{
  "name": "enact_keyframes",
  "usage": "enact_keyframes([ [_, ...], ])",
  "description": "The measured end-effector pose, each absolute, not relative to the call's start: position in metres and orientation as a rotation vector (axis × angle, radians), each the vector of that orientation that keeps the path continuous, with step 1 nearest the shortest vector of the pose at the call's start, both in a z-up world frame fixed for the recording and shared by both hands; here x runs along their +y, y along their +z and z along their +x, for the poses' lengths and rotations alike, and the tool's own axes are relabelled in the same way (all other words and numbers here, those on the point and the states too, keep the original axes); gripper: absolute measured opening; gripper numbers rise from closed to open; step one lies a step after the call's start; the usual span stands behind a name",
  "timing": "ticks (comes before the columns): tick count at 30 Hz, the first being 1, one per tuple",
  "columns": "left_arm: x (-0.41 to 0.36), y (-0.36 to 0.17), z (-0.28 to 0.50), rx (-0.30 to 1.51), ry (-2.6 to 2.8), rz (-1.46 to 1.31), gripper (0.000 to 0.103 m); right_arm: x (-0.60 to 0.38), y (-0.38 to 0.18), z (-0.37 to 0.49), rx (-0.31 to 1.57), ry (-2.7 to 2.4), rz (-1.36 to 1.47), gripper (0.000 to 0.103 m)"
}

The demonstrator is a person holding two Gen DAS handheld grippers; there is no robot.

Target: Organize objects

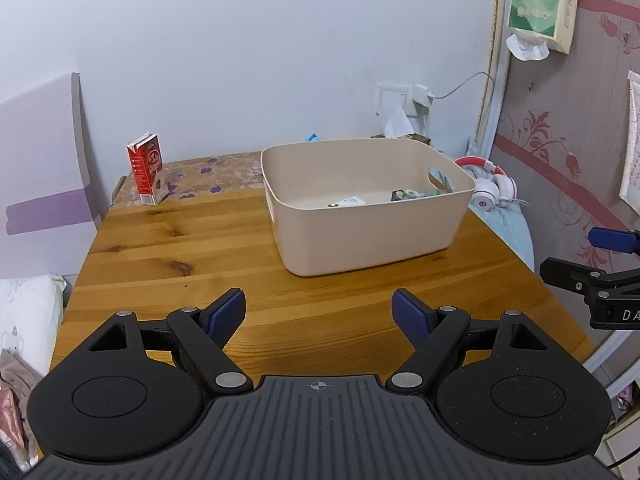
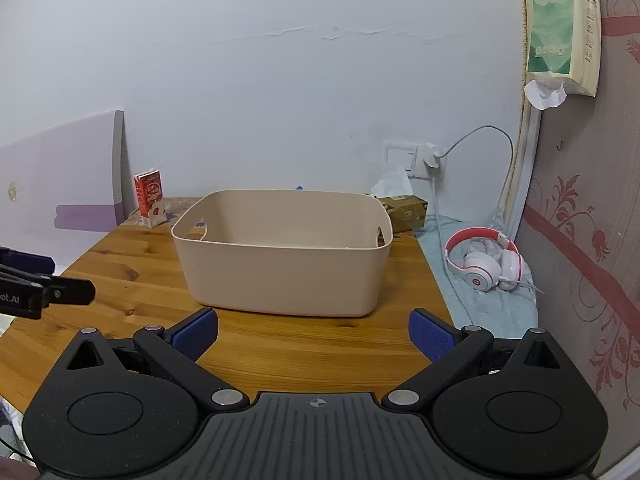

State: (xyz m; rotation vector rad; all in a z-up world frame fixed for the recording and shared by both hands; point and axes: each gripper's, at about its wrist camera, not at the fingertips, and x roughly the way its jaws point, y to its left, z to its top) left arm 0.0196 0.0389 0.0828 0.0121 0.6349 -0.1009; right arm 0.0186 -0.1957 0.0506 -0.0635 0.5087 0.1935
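Note:
A beige plastic bin (image 1: 372, 236) stands on the wooden table (image 1: 180, 248), with a few small packets (image 1: 404, 195) lying inside it at its right end. The bin also shows in the right wrist view (image 2: 280, 276), where its inside is hidden. A red milk carton (image 1: 147, 168) stands upright at the table's far left; it also shows in the right wrist view (image 2: 151, 199). My left gripper (image 1: 319, 316) is open and empty above the table's near edge. My right gripper (image 2: 313, 334) is open and empty in front of the bin.
White and red headphones (image 2: 484, 266) lie on a pale blue cloth right of the table. A small brown box (image 2: 404, 208) sits behind the bin. A wall socket with a charger cable (image 2: 434, 156) is at the back. A tissue pack (image 2: 562, 24) hangs at upper right.

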Motion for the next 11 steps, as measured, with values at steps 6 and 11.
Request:
enact_keyframes([
  [6,0.045,0.083,0.023,0.642,-0.098,0.001,0.083,-0.196,0.047,0.023,0.53,0.19,-0.061,0.103],
  [11,0.05,0.079,0.03,0.655,-0.11,-0.02,0.087,-0.193,0.045,0.028,0.543,0.184,-0.064,0.103],
])
